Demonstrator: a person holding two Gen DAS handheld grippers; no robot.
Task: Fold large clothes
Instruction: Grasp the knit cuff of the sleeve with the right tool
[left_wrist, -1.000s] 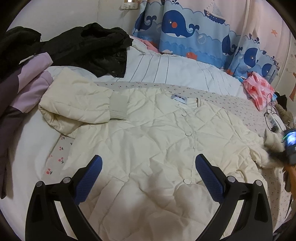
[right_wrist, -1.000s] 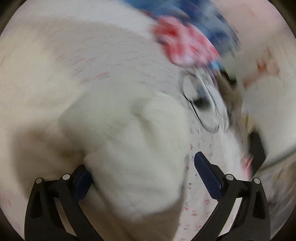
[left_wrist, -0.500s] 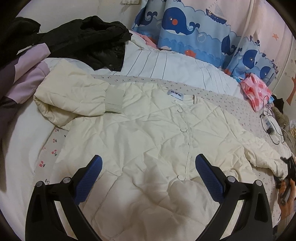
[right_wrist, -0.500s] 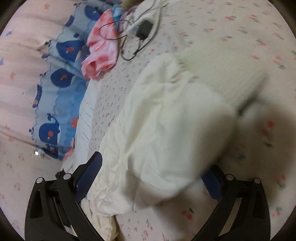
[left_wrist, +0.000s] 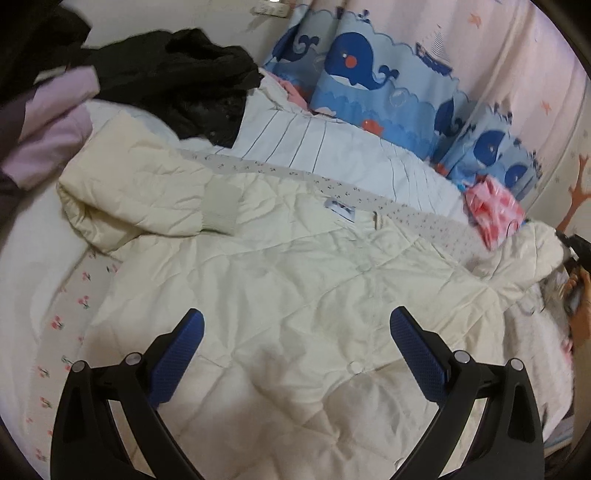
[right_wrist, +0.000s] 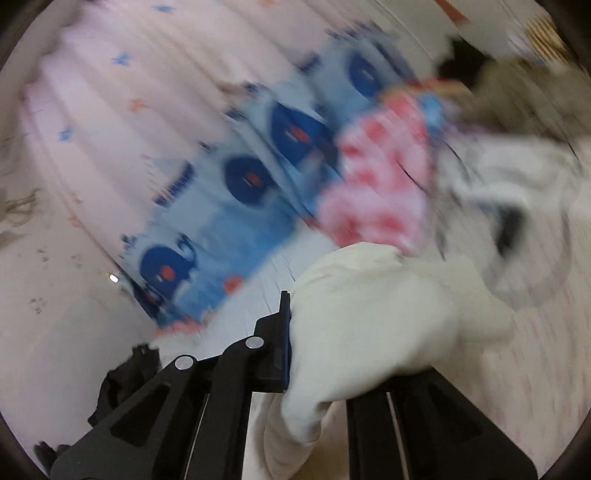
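Since the earlier frame the right hand-held gripper (right_wrist: 317, 354) has clamped onto the cuffed sleeve (right_wrist: 373, 317) of the cream quilted jacket (left_wrist: 295, 295) and lifted it off the bed (left_wrist: 48, 295); its jaws are clenched on that sleeve, with the fabric bulging ahead of and over them. The left hand-held gripper (left_wrist: 295, 354) hovers released, jaws wide, above the jacket's front, which lies spread flat just ahead of it. The other sleeve (left_wrist: 147, 199) lies folded ahead to its left.
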